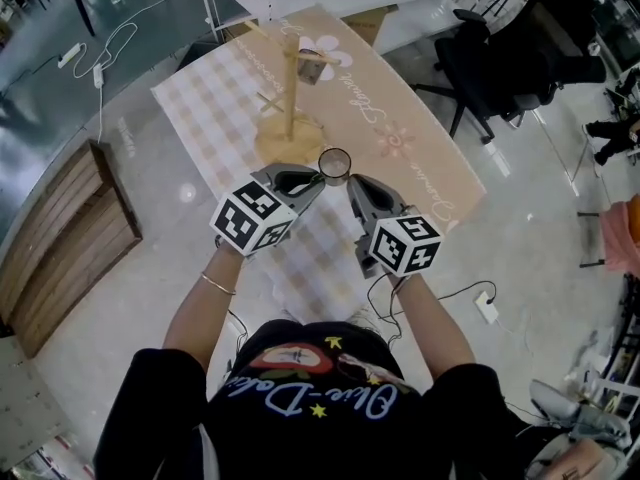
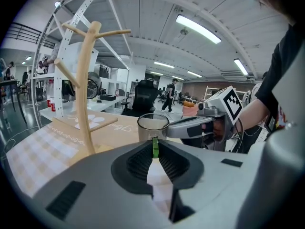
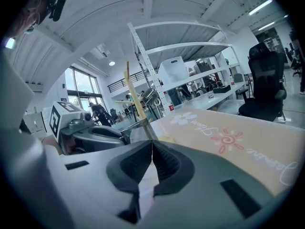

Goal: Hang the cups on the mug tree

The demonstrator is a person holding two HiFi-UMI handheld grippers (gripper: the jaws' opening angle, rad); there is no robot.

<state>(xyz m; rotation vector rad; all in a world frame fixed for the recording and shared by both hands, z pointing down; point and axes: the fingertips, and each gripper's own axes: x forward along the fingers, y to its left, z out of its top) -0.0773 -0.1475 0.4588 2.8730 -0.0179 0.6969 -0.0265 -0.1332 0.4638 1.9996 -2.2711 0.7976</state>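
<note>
A clear glass cup is held in the air just in front of the wooden mug tree. My left gripper is shut on the cup's green handle. My right gripper comes in from the other side, its jaws closed on the cup's wall. In the left gripper view the cup stands upright beyond the jaws, with the tree to its left. A grey cup hangs from an upper branch of the tree.
The tree stands on a checked mat over a beige table printed with flowers. A black office chair is at the far right, a wooden slatted panel at the left, and a power strip lies on the floor.
</note>
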